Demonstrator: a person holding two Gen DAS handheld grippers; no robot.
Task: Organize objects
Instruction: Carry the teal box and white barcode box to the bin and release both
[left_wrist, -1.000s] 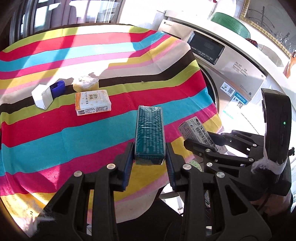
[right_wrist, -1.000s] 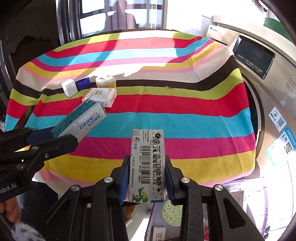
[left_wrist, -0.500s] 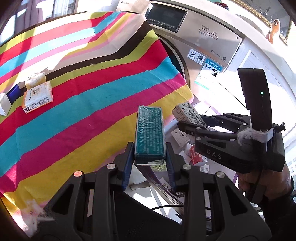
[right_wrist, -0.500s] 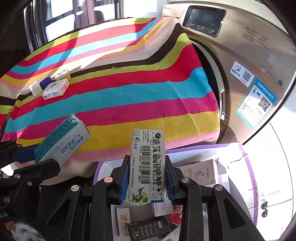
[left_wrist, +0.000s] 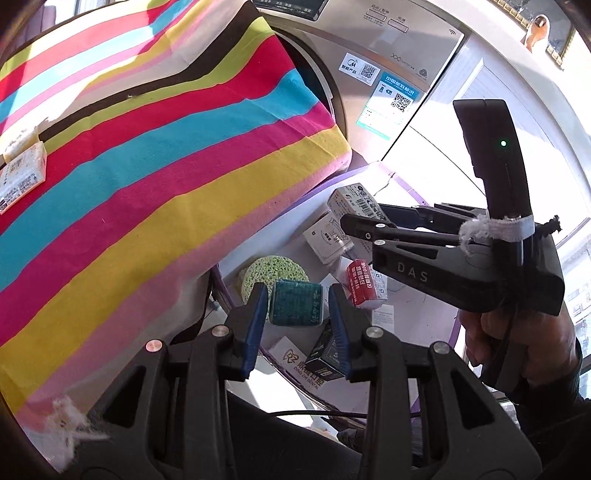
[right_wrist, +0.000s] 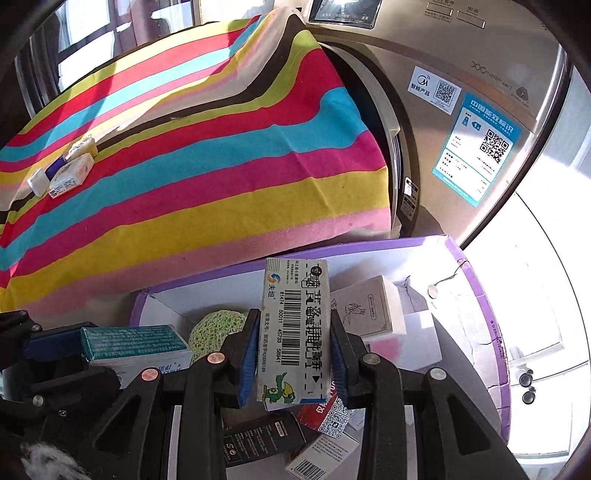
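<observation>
My left gripper (left_wrist: 297, 308) has its jaws spread wider than the teal box (left_wrist: 296, 303) between them, with gaps on both sides; the box hangs end-on over the purple-rimmed storage box (left_wrist: 369, 173). The teal box also shows in the right wrist view (right_wrist: 135, 345). My right gripper (right_wrist: 293, 356) is shut on a white barcode box (right_wrist: 293, 332) above the same storage box (right_wrist: 476, 291); it shows in the left wrist view (left_wrist: 356, 201) too.
The storage box holds a green sponge (left_wrist: 273, 271), a red packet (left_wrist: 364, 282), a white carton (right_wrist: 369, 306) and dark boxes. A striped cloth (left_wrist: 147, 166) covers the table, with small boxes (right_wrist: 70, 173) at its far left. A washing machine (right_wrist: 461, 92) stands behind.
Both grippers swung from over the striped table down to the storage box on the floor. The left jaws have opened and the teal box has tipped end-on between them.
</observation>
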